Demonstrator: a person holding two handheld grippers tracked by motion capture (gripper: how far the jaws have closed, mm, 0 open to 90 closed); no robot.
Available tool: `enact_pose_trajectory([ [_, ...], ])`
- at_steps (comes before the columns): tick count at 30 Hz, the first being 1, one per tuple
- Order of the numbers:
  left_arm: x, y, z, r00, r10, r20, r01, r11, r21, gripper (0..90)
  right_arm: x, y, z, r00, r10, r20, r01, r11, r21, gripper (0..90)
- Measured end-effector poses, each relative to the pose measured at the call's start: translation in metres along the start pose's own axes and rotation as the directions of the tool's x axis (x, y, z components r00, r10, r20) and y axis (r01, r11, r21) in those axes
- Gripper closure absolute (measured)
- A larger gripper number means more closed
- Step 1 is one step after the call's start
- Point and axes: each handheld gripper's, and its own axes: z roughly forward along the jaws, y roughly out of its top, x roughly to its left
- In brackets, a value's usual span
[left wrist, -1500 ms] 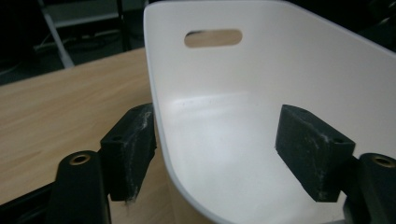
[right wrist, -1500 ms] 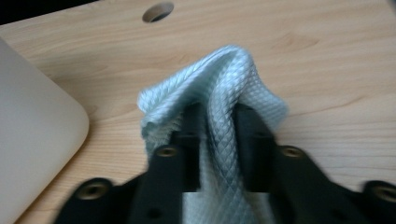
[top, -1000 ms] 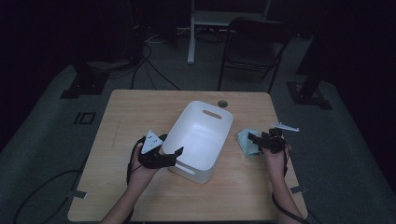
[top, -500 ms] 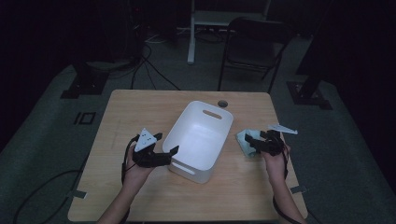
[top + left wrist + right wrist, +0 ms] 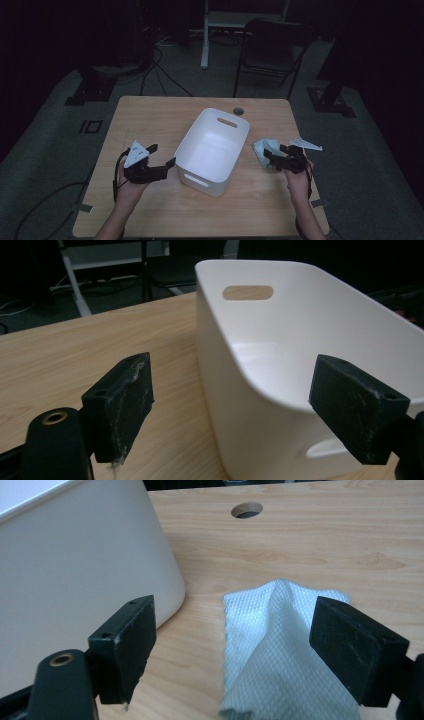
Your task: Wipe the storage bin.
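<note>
Pale-green woven cloth [image 5: 280, 650] lies crumpled right of the white plastic tub [image 5: 212, 148], between the right gripper [image 5: 274, 155]'s spread, empty jaws, while the left gripper [image 5: 162, 156], also released, has drawn back from the tub, suggesting a cloth pickup comes next.

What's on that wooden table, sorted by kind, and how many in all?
White plastic bin: 1
Pale blue cloth: 1
Hand-held grippers, both open: 2, the left gripper and the right gripper
Total: 4
</note>
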Motion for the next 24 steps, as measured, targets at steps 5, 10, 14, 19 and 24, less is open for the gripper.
enact_pose_trajectory([
  [5, 0.009, -0.009, -0.013, 0.9999, -0.013, 0.005, 0.013, 0.9999, 0.007, 17.7, 0.003, -0.009, -0.009, 0.9996, -0.004, -0.028, 0.004, 1.000, -0.006, 18.4],
  [10, 0.015, -0.022, -0.019, 0.9993, -0.028, 0.024, 0.028, 0.9995, 0.013, 17.7, 0.007, -0.019, -0.015, 0.9992, -0.015, -0.038, 0.015, 1.000, 0.008, 18.3],
  [14, 0.018, -0.035, -0.023, 0.9984, -0.030, 0.047, 0.030, 0.9995, 0.000, 17.7, 0.011, -0.028, -0.018, 0.9984, -0.022, -0.053, 0.022, 1.000, 0.012, 18.4],
  [19, 0.018, -0.053, -0.022, 0.9995, -0.011, 0.029, 0.009, 0.9982, 0.058, 17.7, 0.016, -0.040, -0.021, 0.9961, -0.037, -0.080, 0.040, 0.999, 0.030, 18.4],
  [24, 0.022, -0.068, -0.020, 0.9991, -0.036, 0.023, 0.034, 0.9947, 0.097, 17.7, 0.022, -0.051, -0.025, 0.9940, -0.059, -0.093, 0.064, 0.996, 0.056, 18.4],
])
